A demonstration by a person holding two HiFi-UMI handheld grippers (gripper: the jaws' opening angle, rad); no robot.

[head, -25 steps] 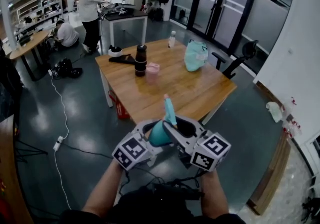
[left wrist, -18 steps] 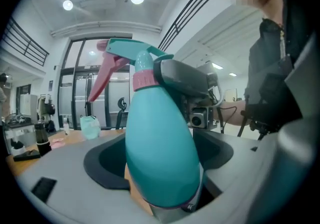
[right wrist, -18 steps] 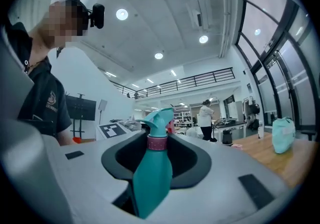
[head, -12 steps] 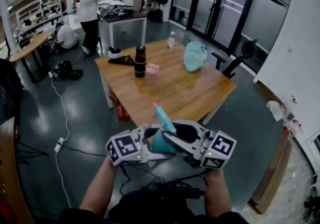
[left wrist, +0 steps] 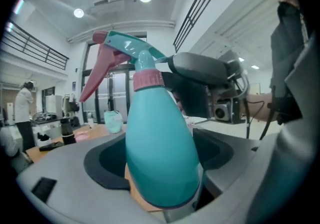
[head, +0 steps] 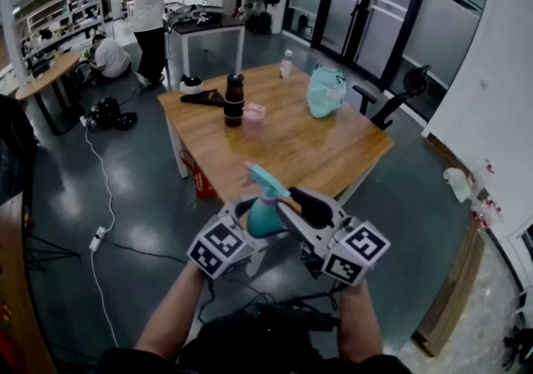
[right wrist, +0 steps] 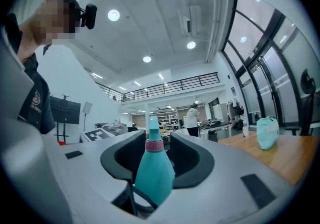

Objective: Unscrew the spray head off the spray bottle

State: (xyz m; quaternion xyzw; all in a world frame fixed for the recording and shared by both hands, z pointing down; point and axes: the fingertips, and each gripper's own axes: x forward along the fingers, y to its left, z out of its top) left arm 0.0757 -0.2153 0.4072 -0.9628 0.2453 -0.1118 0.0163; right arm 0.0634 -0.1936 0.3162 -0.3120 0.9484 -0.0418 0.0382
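Left hand-held gripper point(left wrist: 160, 154): clamped on spray bottle point(head: 263, 218) body.
Right hand-held gripper point(right wrist: 157, 163): jaws just opening, seemingly clear of spray head point(right wrist: 153, 132) between them.

Wooden table point(head: 308, 152): black flask point(head: 235, 100), pink cup point(head: 253, 117), teal bag point(head: 326, 92).

Spray bottle point(head: 262, 216) before the table point(head: 308, 147) — bag point(head: 326, 91) on it.
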